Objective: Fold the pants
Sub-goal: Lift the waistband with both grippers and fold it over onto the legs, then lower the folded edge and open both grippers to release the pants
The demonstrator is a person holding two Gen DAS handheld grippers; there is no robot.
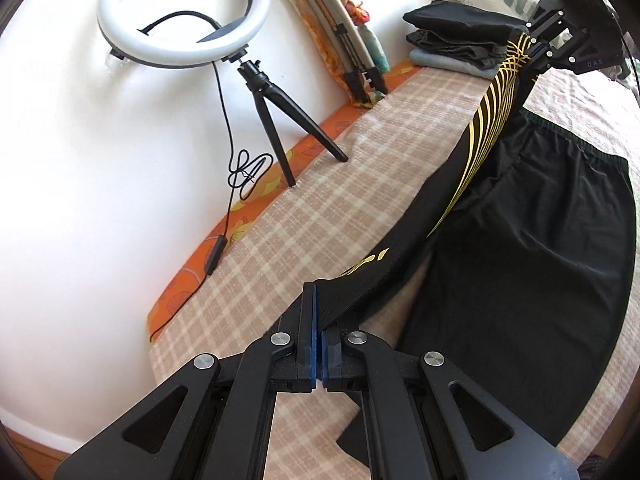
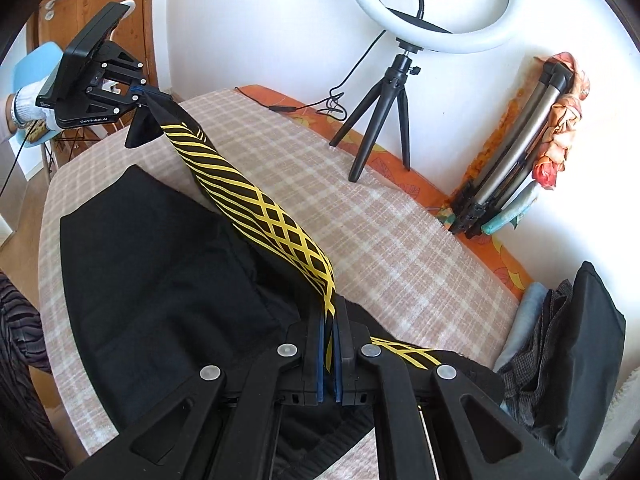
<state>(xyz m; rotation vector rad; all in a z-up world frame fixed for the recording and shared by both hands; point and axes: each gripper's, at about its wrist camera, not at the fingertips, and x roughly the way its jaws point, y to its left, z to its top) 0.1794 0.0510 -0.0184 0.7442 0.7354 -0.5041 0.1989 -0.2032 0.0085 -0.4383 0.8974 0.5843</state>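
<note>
Two grippers: left [image 1: 319,312], right [image 2: 331,332]. One pants [image 2: 168,280]. One ring light [image 1: 182,12], one mini tripod [image 1: 276,116], one folded tripod [image 1: 344,40]. One clothes stack [image 1: 460,40] at bed [image 1: 300,220] far corner.

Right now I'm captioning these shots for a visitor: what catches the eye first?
A yellow-striped black pant leg stretches taut above the checked bed, pinched between the left tongs and the right tongs. Behind it, a white ring light stands against the wall.
</note>
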